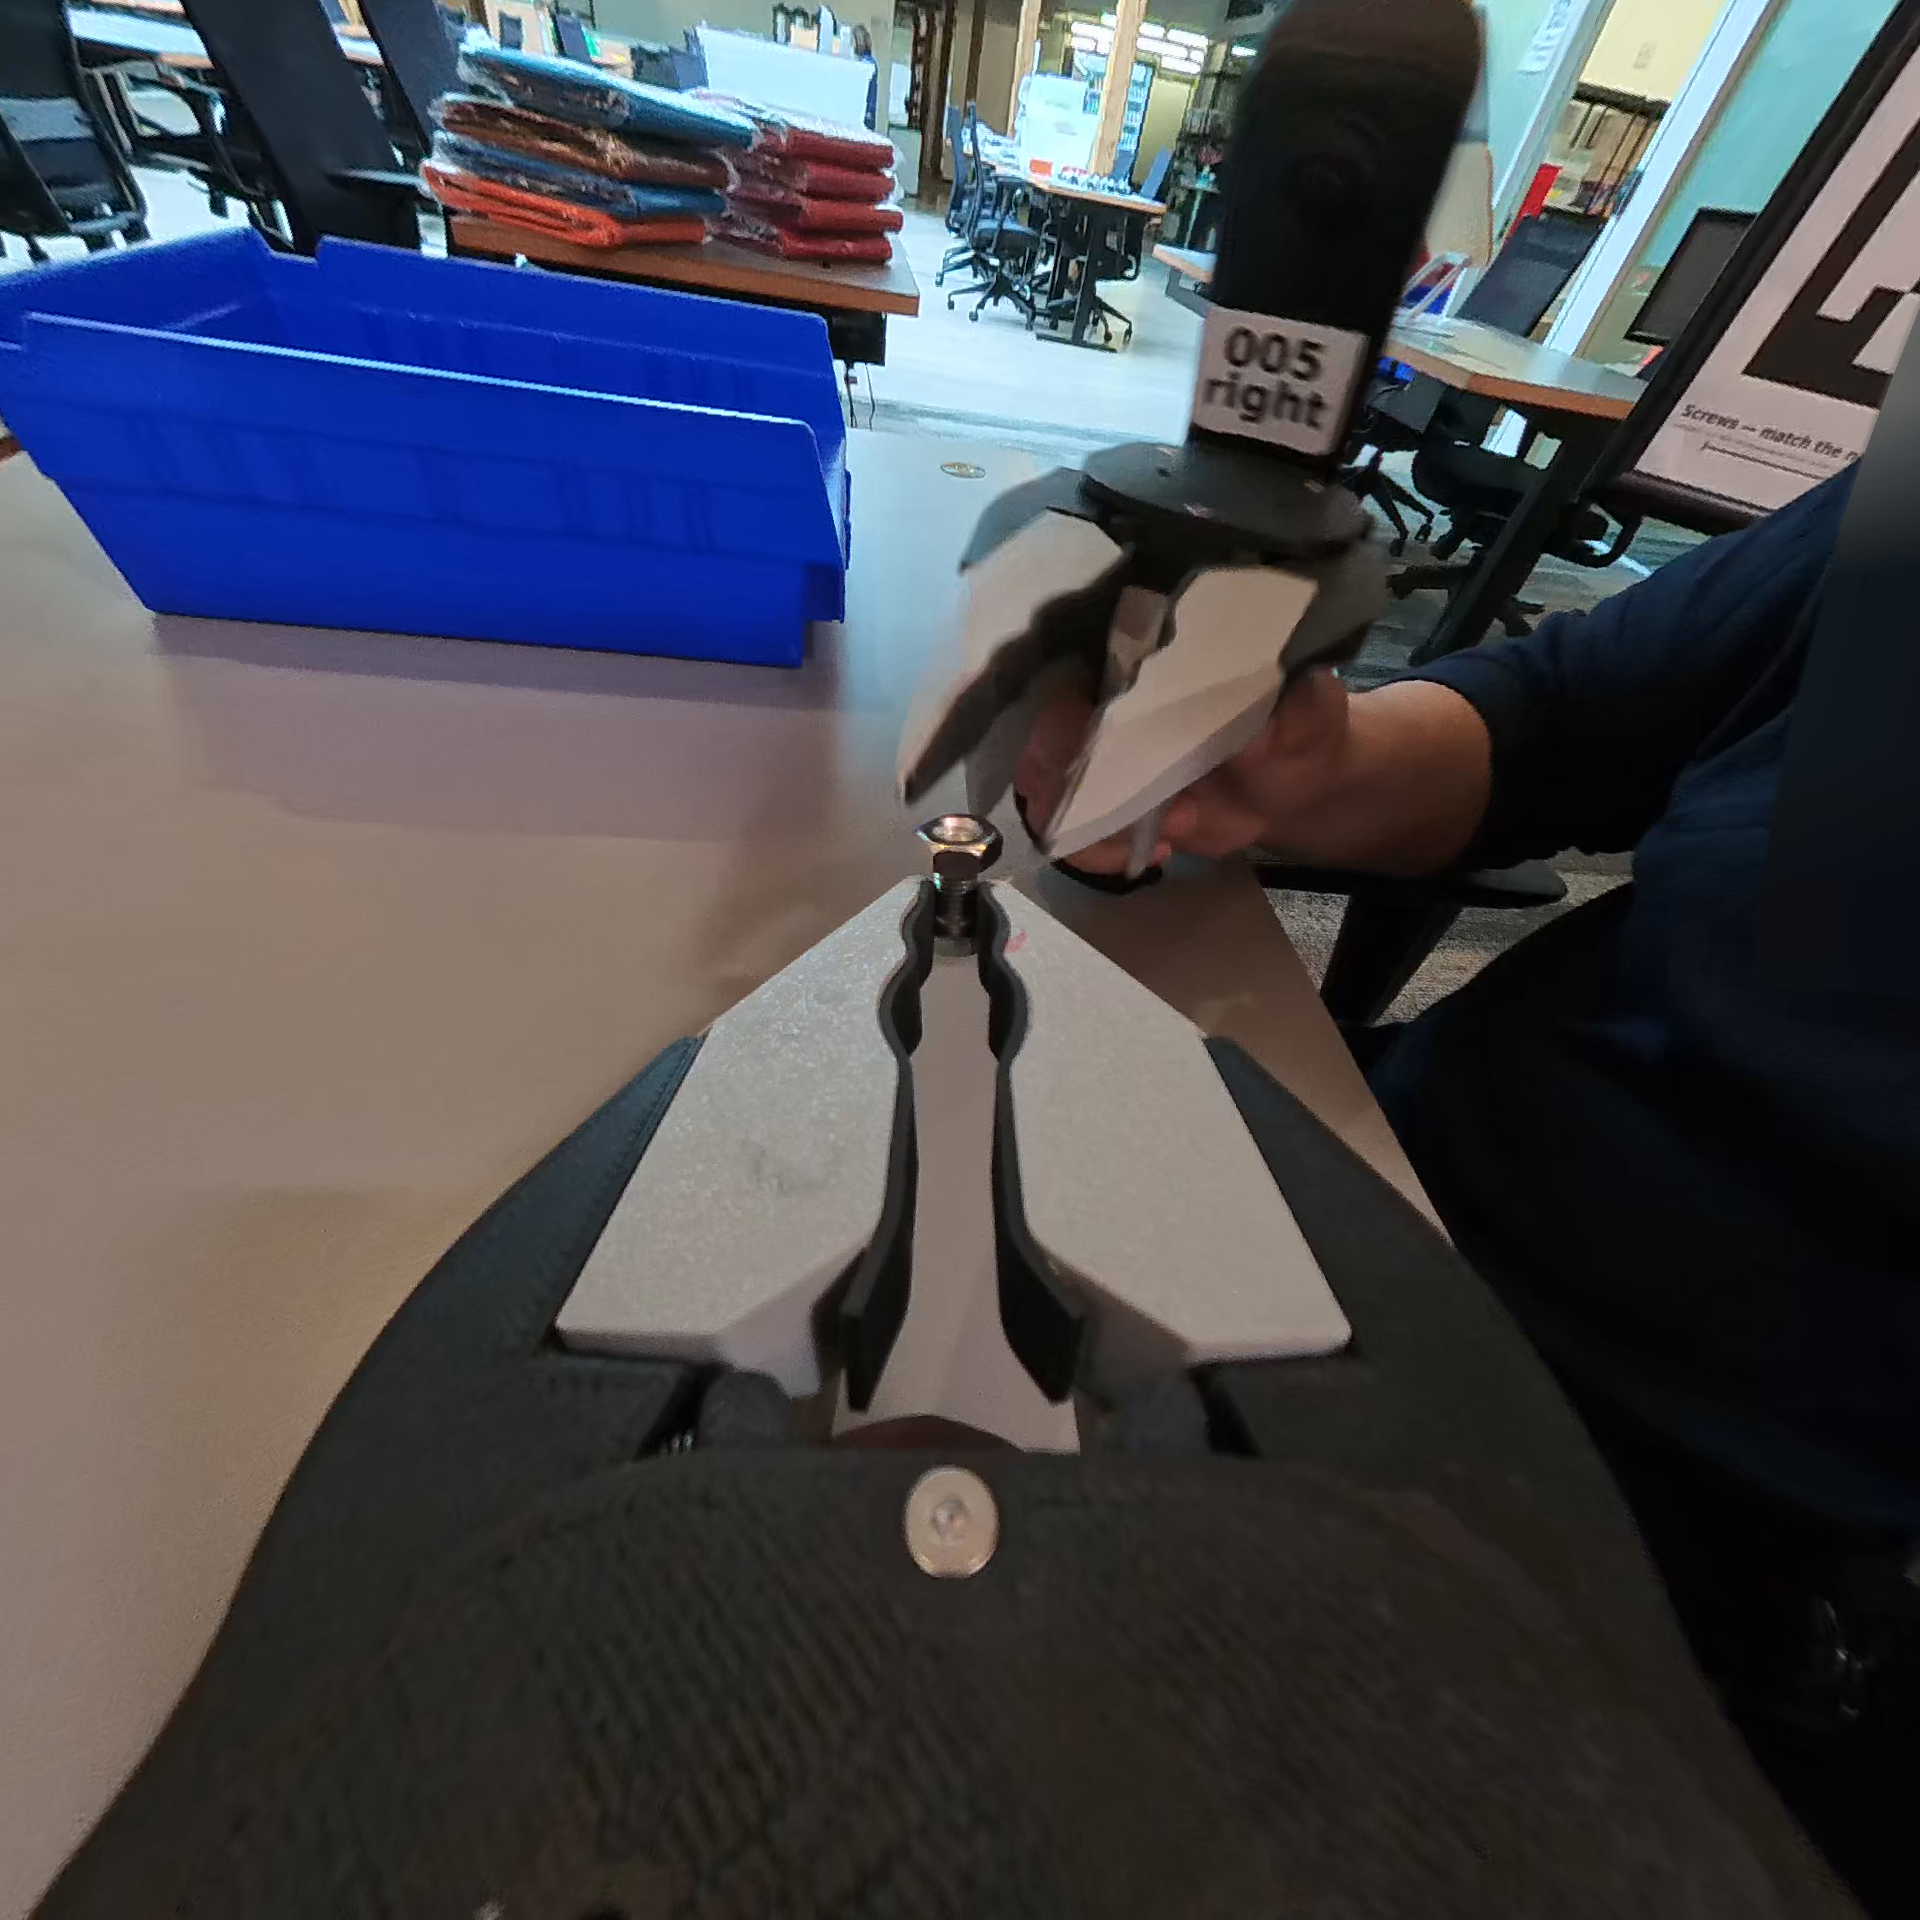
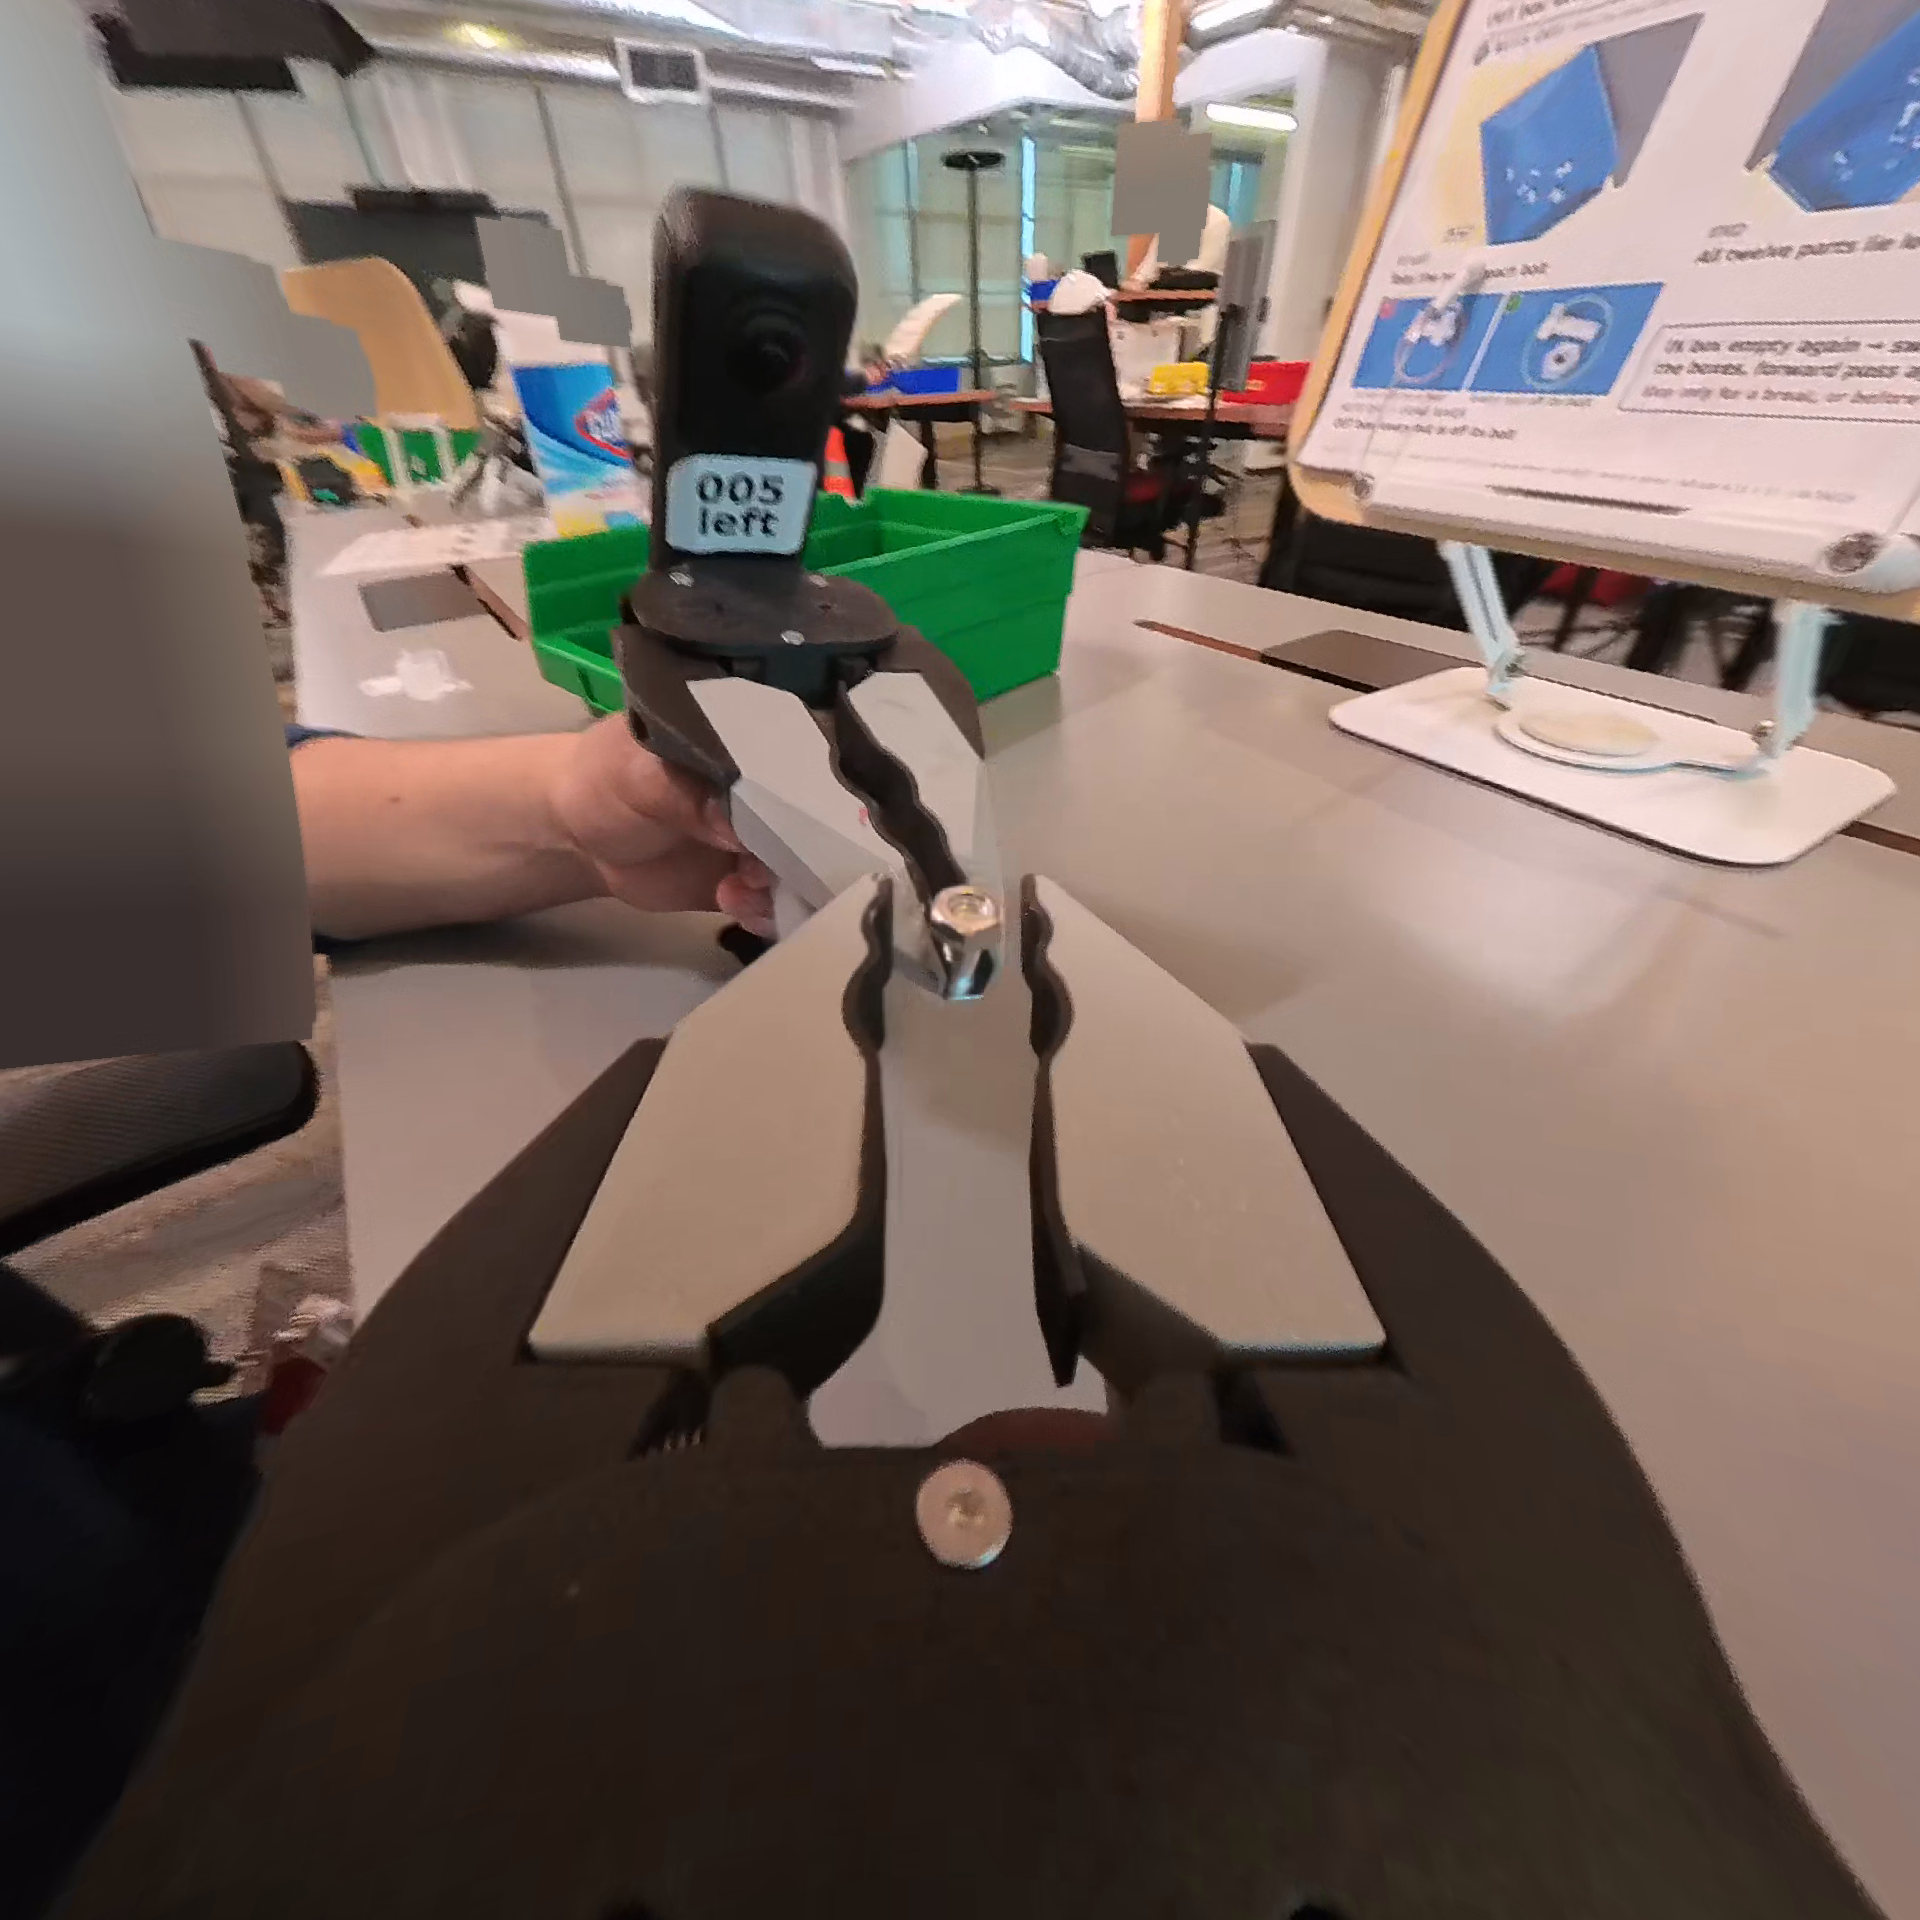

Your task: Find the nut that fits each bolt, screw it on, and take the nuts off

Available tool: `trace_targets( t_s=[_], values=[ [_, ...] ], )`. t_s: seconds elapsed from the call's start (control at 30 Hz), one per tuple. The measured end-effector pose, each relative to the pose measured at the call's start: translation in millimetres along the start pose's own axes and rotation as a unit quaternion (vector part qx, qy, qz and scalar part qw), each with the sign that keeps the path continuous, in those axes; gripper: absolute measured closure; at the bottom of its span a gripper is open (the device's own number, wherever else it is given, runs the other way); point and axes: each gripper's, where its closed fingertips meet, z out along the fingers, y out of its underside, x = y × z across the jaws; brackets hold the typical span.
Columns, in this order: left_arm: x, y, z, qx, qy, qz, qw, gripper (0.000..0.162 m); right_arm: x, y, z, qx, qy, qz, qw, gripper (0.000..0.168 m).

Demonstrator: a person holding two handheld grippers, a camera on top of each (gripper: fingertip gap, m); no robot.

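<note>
My left gripper (image 1: pixel 952 906) is shut on a silver bolt (image 1: pixel 950 916) and holds it upright above the grey table (image 1: pixel 364 935). A hex nut (image 1: pixel 957 840) sits on the bolt's top end, just above the fingertips. In the right wrist view the nut (image 2: pixel 964 916) and bolt (image 2: pixel 964 977) lie between the tips of my right gripper (image 2: pixel 956 899), which is open, with a gap on each side of the nut. The left gripper (image 2: pixel 940 940) shows there gripping the bolt. In the left wrist view the right gripper (image 1: pixel 987 816) hovers open just above and behind the nut.
A blue bin (image 1: pixel 447 499) stands on the table at the far left. A green bin (image 2: pixel 935 582) stands behind the left gripper. An instruction board (image 2: pixel 1621 260) on a white stand (image 2: pixel 1621 769) is at the right. The person's hands hold both grippers near the table's edge (image 1: pixel 1340 1060). My two grippers' fingertips are within a few centimetres of each other.
</note>
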Motion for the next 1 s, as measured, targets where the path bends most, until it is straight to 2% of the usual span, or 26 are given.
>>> trace_targets(
  t_s=[0.13,0.23,0.3,0.47,0.5,0.53,0.57,0.63,0.7,0.83,0.97,1.0],
  values=[
    [1,-4,-3,0.014,0.008,0.000,1.000,0.157,0,-14,-8,0.026,-0.060,0.030,0.997,0.139],
    [4,-9,-6,0.028,0.018,0.005,0.999,0.157,-11,-11,-6,0.004,-0.139,0.058,0.989,0.126],
    [6,-11,-7,0.033,0.023,0.009,0.999,0.157,-14,-9,-2,-0.007,-0.160,0.067,0.985,0.119],
    [0,-11,-9,0.035,0.008,0.005,0.999,0.157,-15,-8,2,-0.001,-0.143,0.032,0.989,0.126],
    [-3,-12,-10,0.037,0.002,0.000,0.999,0.157,-13,-8,-1,0.001,-0.135,0.022,0.991,0.135],
    [-8,-13,-12,0.042,-0.010,-0.006,0.999,0.157,-15,-10,-6,0.008,-0.145,0.018,0.989,0.153],
    [-11,-13,-14,0.045,-0.012,-0.014,0.999,0.157,-14,-15,-10,0.024,-0.149,0.024,0.988,0.155],
    [-10,-14,-16,0.049,0.000,-0.024,0.999,0.157,-6,-20,-12,0.035,-0.136,0.042,0.989,0.150],
    [-9,-13,-14,0.047,0.001,-0.021,0.999,0.157,6,-12,-4,0.005,-0.110,0.052,0.992,0.134],
    [-5,-9,-9,0.033,0.002,-0.010,0.999,0.157,1,-2,12,-0.024,-0.119,0.067,0.990,0.127],
    [-13,-11,-14,0.040,-0.016,-0.015,0.999,0.157,-8,-2,8,-0.018,-0.140,0.058,0.988,0.131],
    [-18,-12,-16,0.045,-0.027,-0.021,0.998,0.157,-11,-6,2,-0.007,-0.156,0.051,0.986,0.150]
  ],
)
